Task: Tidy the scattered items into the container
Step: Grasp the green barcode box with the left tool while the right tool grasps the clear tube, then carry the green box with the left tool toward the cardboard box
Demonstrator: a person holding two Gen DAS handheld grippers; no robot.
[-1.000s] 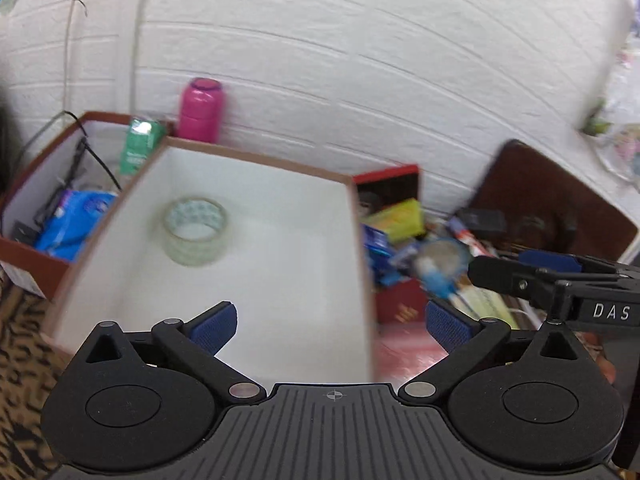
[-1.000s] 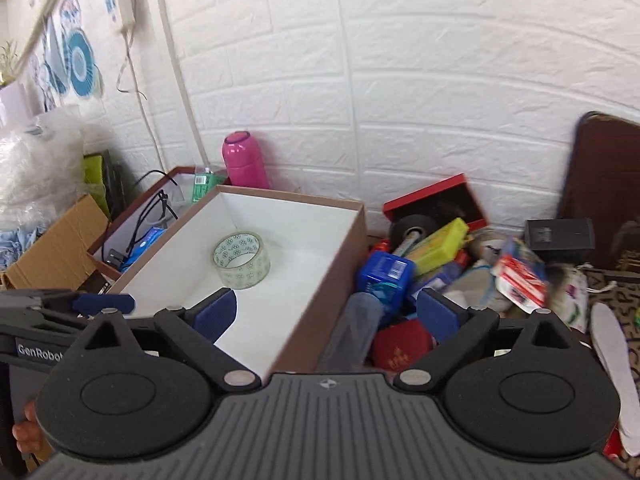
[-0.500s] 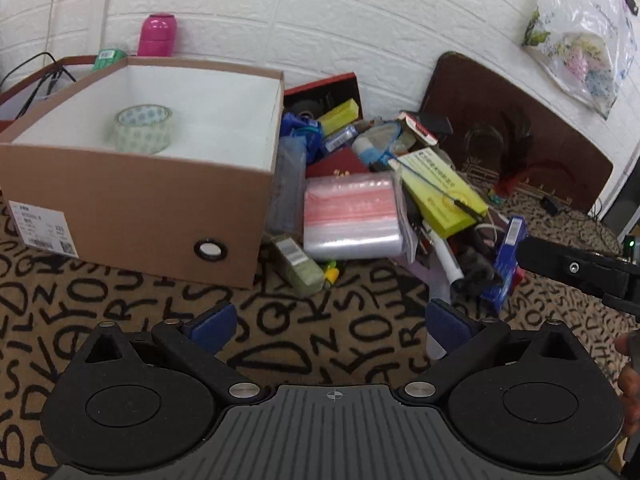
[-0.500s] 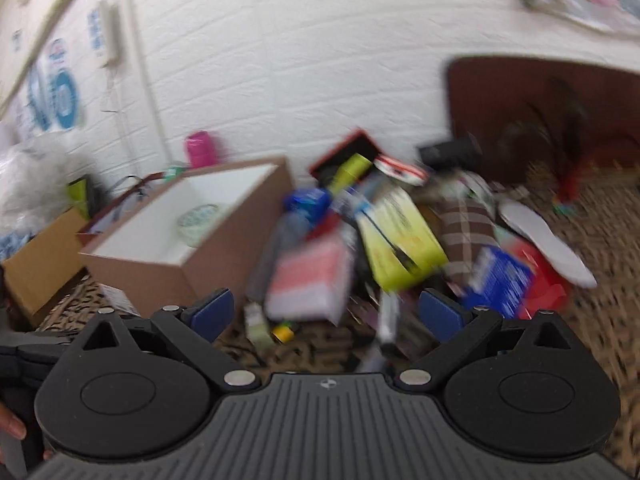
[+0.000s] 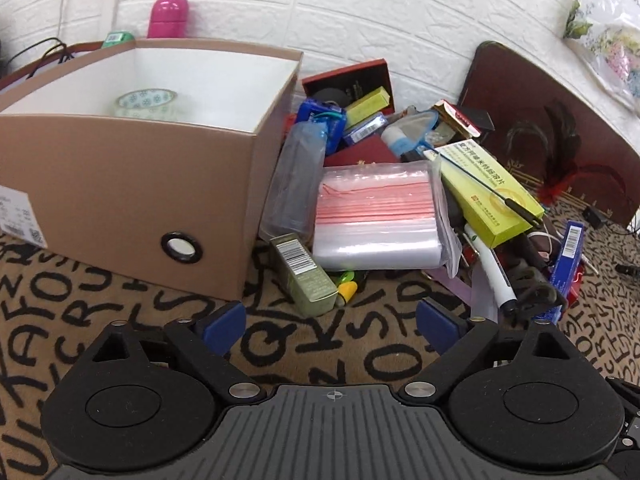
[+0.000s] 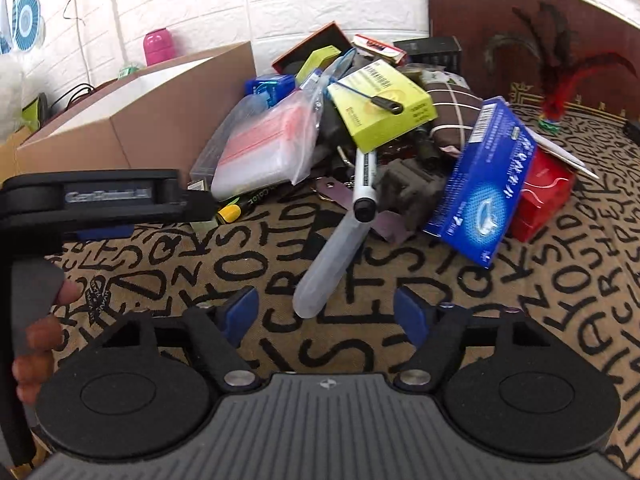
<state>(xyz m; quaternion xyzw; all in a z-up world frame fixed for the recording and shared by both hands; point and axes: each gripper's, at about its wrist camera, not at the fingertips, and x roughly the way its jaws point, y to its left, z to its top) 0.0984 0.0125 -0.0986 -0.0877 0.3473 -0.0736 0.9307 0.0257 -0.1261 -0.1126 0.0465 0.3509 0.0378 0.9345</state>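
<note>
A brown cardboard box (image 5: 132, 176) with white inside holds a roll of tape (image 5: 146, 102); it also shows in the right wrist view (image 6: 160, 120). A heap of items lies to its right: a bag of zip bags (image 5: 376, 216), a yellow-green box (image 5: 484, 188), a small green box (image 5: 306, 276), a white marker (image 6: 365, 184), a blue box (image 6: 486, 184). My left gripper (image 5: 332, 320) is open and empty, low over the carpet in front of the green box. My right gripper (image 6: 326, 312) is open and empty, in front of the marker.
The floor is a tan carpet (image 6: 560, 280) with black letters. A white brick wall (image 5: 360, 8) stands behind. A pink bottle (image 5: 168, 16) stands behind the box. A dark wooden board (image 5: 560, 132) leans at the right. The left gripper's body (image 6: 100, 196) shows in the right view.
Both grippers have dropped from above the box and pulled back to low over the carpet, now facing the heap of items. Both stay open and empty.
</note>
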